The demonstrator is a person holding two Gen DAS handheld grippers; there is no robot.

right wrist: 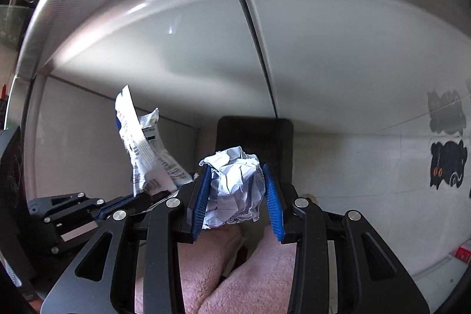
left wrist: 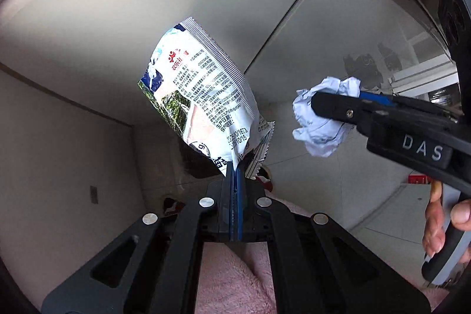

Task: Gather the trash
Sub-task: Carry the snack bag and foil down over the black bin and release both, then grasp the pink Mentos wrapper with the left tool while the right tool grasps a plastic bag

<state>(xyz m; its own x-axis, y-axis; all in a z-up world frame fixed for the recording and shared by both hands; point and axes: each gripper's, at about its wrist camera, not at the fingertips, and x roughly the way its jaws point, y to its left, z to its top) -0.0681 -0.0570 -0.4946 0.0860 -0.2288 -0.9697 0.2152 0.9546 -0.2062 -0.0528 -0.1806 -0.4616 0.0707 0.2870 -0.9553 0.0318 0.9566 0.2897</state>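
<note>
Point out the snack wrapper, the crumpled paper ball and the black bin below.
snack wrapper [left wrist: 203,96], left wrist view, printed back panel.
crumpled paper ball [right wrist: 235,184], right wrist view, creased front between the blue pads.
black bin [right wrist: 254,134], right wrist view, dark far wall.

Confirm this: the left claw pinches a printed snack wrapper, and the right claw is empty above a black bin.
Wrong on one count: the right claw is not empty. The right wrist view shows its blue pads pressing a crumpled paper ball. The rest holds: the left claw pinches the printed wrapper, and a black bin sits below.
</note>
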